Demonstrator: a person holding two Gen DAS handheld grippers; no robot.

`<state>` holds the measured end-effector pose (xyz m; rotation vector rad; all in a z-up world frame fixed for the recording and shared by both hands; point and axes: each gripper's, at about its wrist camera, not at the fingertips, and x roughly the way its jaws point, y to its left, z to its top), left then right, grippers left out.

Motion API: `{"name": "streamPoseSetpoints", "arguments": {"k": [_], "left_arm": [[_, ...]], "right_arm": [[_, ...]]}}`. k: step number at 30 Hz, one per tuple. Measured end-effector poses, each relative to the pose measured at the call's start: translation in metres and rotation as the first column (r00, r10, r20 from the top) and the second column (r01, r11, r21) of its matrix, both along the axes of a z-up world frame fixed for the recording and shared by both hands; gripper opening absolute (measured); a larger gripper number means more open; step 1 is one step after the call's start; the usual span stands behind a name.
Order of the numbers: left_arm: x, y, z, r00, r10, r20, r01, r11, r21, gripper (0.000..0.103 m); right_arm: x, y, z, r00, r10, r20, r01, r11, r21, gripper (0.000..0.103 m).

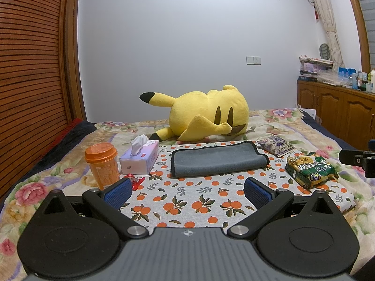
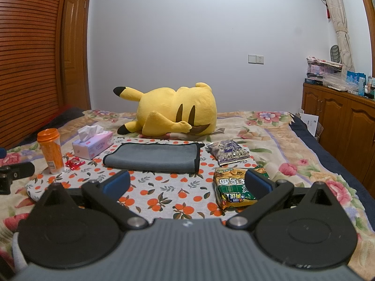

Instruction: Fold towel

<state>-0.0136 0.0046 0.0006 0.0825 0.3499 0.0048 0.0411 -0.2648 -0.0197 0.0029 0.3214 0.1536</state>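
Note:
A grey towel with a dark hem [image 1: 216, 161] lies folded over on an orange-print cloth [image 1: 182, 201] on the bed; it also shows in the right wrist view [image 2: 154, 158]. My left gripper [image 1: 187, 193] is open and empty, held back from the towel's near edge. My right gripper [image 2: 187, 183] is open and empty, also short of the towel, with its right finger [image 2: 257, 185] over a green snack bag [image 2: 234, 187]. The right gripper shows at the left view's right edge [image 1: 358, 160], and the left gripper at the right view's left edge [image 2: 14, 175].
An orange cup [image 1: 103, 165], a tissue box [image 1: 140, 158] and a red candy wrapper [image 1: 134, 180] stand left of the towel. A purple packet [image 1: 276, 145] and the green snack bag [image 1: 311, 168] lie to its right. A yellow plush toy [image 1: 206, 113] lies behind. Wooden cabinets [image 1: 337, 107] stand far right.

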Motion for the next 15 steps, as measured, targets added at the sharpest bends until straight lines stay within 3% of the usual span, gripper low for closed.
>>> {"name": "streamPoseSetpoints", "arguments": {"k": [15], "left_arm": [[-0.0015, 0.0016, -0.0024, 1.000, 0.001, -0.003, -0.001, 1.000, 0.000, 0.103]], "right_arm": [[-0.0001, 0.0002, -0.0001, 1.000, -0.001, 0.000, 0.001, 1.000, 0.000, 0.103]]}}
